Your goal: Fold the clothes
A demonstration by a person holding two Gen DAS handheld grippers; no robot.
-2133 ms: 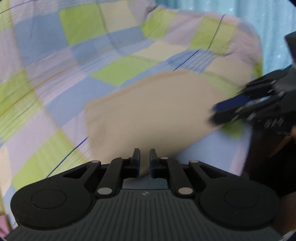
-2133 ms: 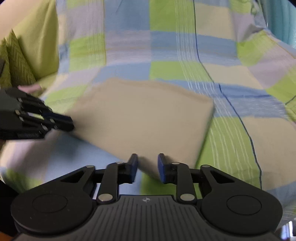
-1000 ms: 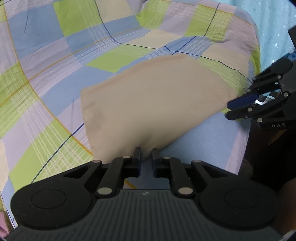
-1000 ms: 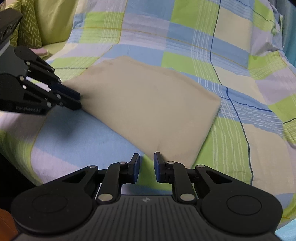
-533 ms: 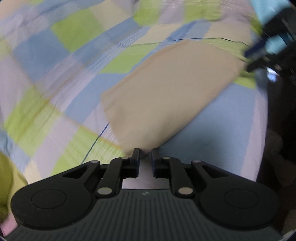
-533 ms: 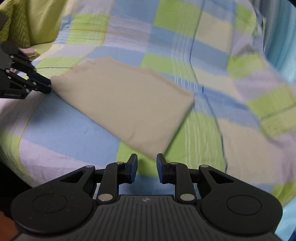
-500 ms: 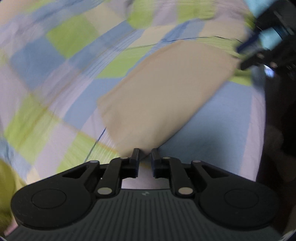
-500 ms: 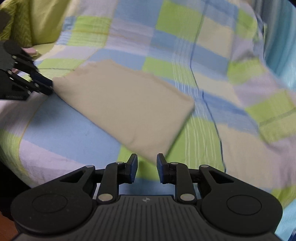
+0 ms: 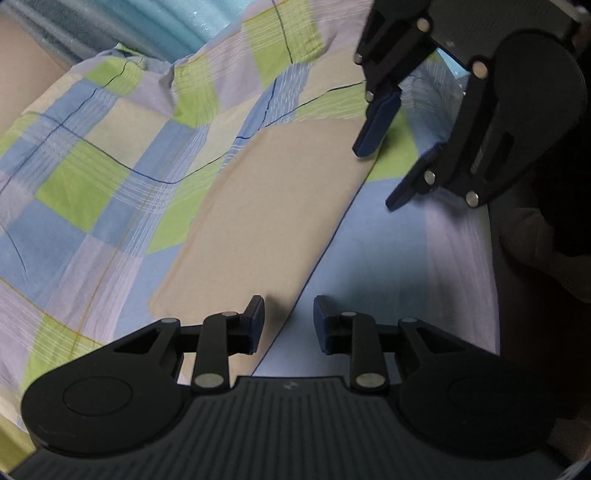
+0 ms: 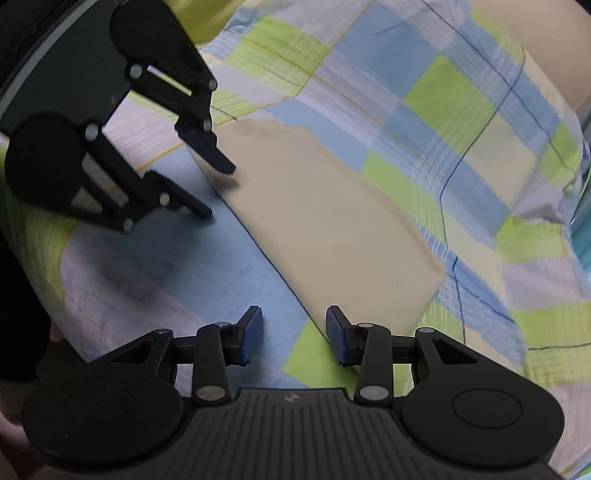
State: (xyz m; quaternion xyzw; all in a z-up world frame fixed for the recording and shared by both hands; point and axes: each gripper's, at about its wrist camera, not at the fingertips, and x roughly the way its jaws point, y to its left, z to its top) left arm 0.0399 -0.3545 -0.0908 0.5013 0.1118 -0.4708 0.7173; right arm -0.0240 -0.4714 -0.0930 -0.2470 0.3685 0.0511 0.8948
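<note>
Two sets of tongs are seen spread apart and empty: the left tongs [image 9: 287,319] and the right tongs [image 10: 294,334], each with a clear gap between its blue pads. A second earlier both were nearly shut at the near edge of the beige folded cloth [image 9: 269,206]; since then they have been opened and turned, so that the cloth is now viewed lengthwise from either end. From this it is judged that a fold has just been laid down and let go, and that the cloth is being approached afresh, probably for a further fold across its length. Nothing is gripped by either pair. In the left wrist view the near end of the cloth lies just ahead of the left tongs, its long edge running between the pads; whether the left-hand pad touches the fabric cannot be told. In the right wrist view the near corner of the cloth lies just beyond the right-hand pad, and the left tongs are seen at the far end, one finger over the cloth and the other over the bedsheet [image 10: 443,96]. The cloth is spread flat as a long rectangle near the front edge of the bed, on the blue, green and lilac checked bedsheet. A turquoise curtain [image 9: 207,22] is seen beyond the bed.
</note>
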